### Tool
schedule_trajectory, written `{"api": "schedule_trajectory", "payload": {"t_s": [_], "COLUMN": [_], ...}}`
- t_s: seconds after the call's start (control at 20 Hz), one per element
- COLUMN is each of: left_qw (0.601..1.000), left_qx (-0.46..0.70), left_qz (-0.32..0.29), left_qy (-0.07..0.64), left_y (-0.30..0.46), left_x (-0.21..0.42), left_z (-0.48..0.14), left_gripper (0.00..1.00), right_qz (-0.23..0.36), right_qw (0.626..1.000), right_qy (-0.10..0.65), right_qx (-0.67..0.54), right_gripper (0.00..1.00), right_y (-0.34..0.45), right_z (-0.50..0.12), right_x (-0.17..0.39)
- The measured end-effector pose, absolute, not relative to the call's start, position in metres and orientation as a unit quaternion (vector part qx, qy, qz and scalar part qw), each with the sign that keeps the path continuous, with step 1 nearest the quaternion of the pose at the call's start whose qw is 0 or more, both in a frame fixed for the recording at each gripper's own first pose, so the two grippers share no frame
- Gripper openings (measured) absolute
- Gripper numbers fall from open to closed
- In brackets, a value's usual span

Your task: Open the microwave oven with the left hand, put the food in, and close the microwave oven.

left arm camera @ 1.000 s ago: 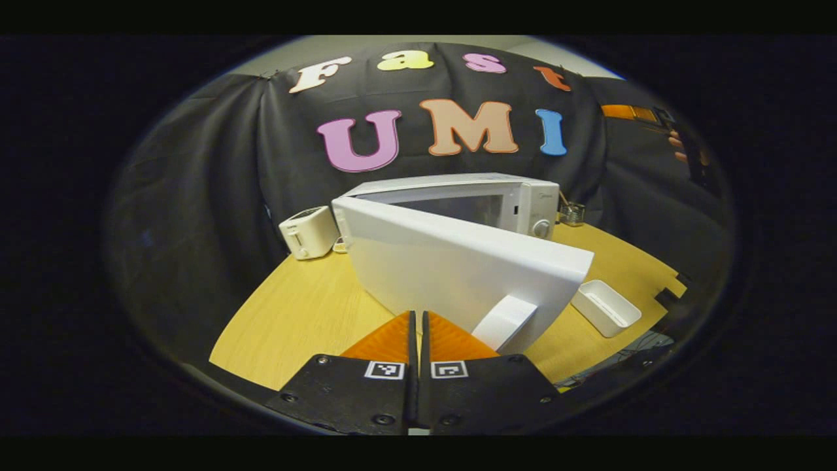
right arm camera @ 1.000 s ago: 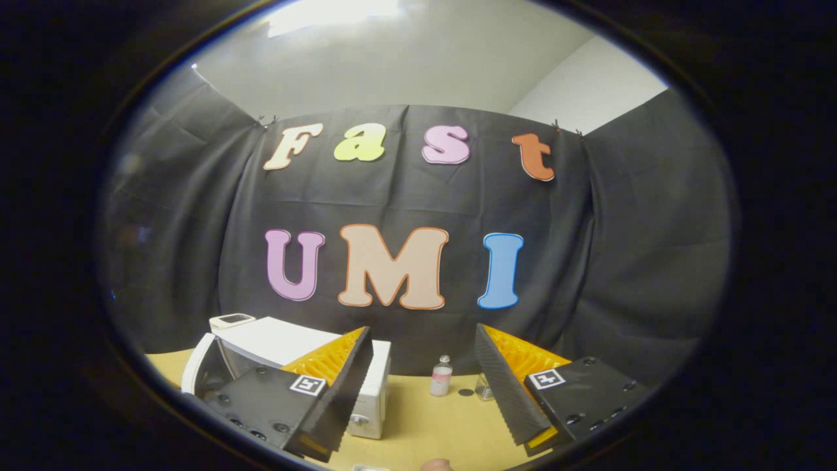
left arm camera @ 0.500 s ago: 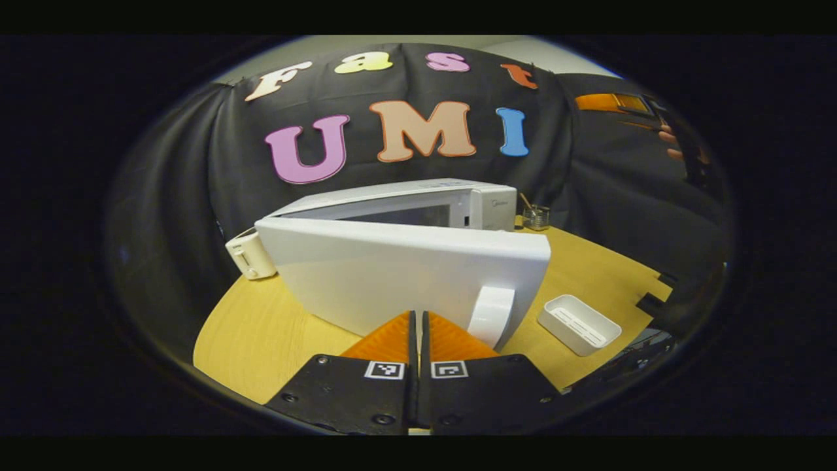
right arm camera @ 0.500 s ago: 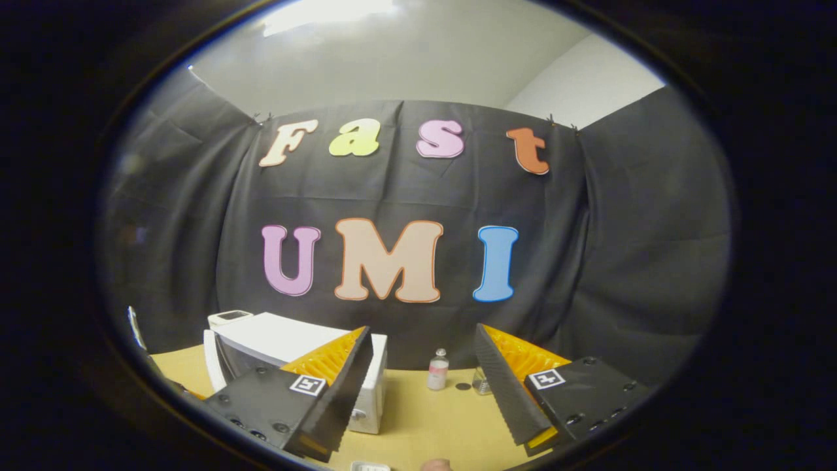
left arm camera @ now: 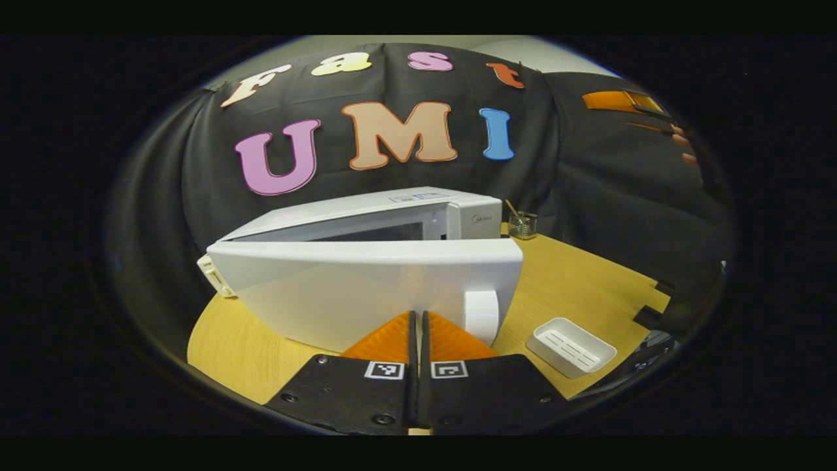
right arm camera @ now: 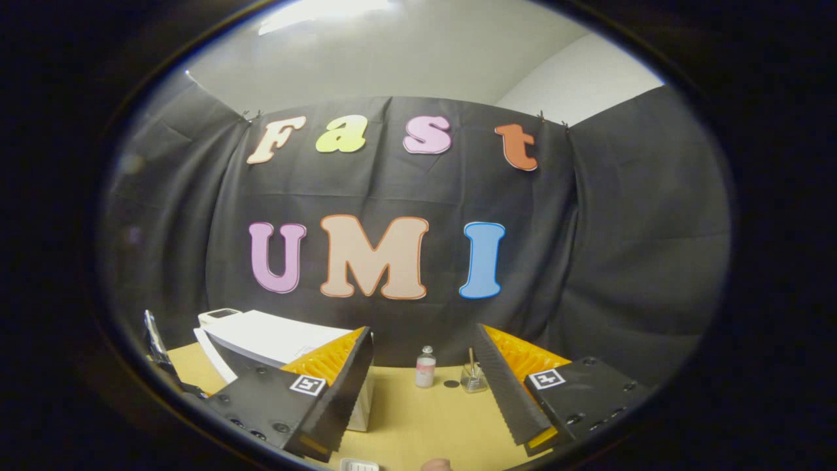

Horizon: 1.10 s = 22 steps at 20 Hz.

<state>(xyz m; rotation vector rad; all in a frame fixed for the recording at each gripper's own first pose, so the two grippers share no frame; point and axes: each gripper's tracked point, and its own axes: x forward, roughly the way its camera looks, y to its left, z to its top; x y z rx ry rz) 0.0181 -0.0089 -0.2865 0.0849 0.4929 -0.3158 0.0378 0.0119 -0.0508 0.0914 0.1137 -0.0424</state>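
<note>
In the left gripper view, the left gripper (left arm camera: pixel 416 327) has its jaws closed together on nothing, just before the swung-out microwave door (left arm camera: pixel 366 288) and beside its handle (left arm camera: pixel 482 315). The microwave (left arm camera: pixel 418 216) stands behind on the tabletop (left arm camera: pixel 582 288); its logo is too small to read. A white tray (left arm camera: pixel 571 337) lies right, a glass jar (left arm camera: pixel 522 224) beyond.

In the right gripper view, the right gripper (right arm camera: pixel 424 376) holds its jaws wide and empty. The microwave (right arm camera: pixel 274 337) sits lower left, partly hidden by a finger. A bottle (right arm camera: pixel 426 367) and jar (right arm camera: pixel 472 378) stand between the fingers.

The scene is lit from above: a bright ceiling light (right arm camera: pixel 327 8) is seen at the top of the right gripper view. The microwave door (left arm camera: pixel 366 288) is evenly lit, without glare. Straight lines are strongly bent near the edges, where the pictures become dim and soft.
</note>
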Motion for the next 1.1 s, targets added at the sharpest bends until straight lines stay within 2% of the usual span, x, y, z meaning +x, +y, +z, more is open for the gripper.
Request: {"api": "schedule_trajectory", "payload": {"t_s": [0.2, 0.25, 0.55, 0.6, 0.65, 0.8, 0.85, 0.9, 1.1], "left_qw": [0.954, 0.953, 0.954, 0.954, 0.955, 0.956, 0.956, 0.957, 0.959], "left_qx": [0.051, 0.051, 0.053, 0.046, 0.041, 0.038, 0.036, 0.037, 0.034], "left_qz": [-0.173, -0.175, -0.178, -0.175, -0.172, -0.165, -0.164, -0.162, -0.154], "left_qy": [0.241, 0.240, 0.237, 0.239, 0.240, 0.240, 0.239, 0.239, 0.234], "left_y": [-0.024, -0.027, -0.040, -0.042, -0.042, -0.045, -0.047, -0.048, -0.049], "left_x": [0.040, 0.045, 0.080, 0.084, 0.088, 0.102, 0.105, 0.110, 0.121], "left_z": [-0.290, -0.290, -0.292, -0.293, -0.294, -0.295, -0.295, -0.294, -0.291], "left_gripper": [0.01, 0.01, 0.00, 0.01, 0.01, 0.01, 0.01, 0.01, 0.00], "right_qz": [-0.027, -0.027, -0.031, -0.032, -0.033, -0.036, -0.039, -0.039, -0.041], "right_qw": [0.997, 0.997, 0.997, 0.997, 0.996, 0.996, 0.996, 0.996, 0.996], "right_qy": [0.061, 0.061, 0.068, 0.068, 0.070, 0.072, 0.071, 0.072, 0.076], "right_qx": [0.033, 0.029, 0.035, 0.034, 0.035, 0.042, 0.041, 0.040, 0.032], "right_gripper": [0.87, 0.96, 0.96, 0.87, 0.96, 0.96, 0.87, 0.96, 0.96], "right_y": [0.006, 0.005, -0.006, -0.009, -0.012, -0.020, -0.023, -0.025, -0.034], "right_z": [-0.057, -0.057, -0.060, -0.060, -0.061, -0.061, -0.061, -0.061, -0.065], "right_x": [0.041, 0.042, 0.050, 0.052, 0.052, 0.052, 0.053, 0.052, 0.050]}}
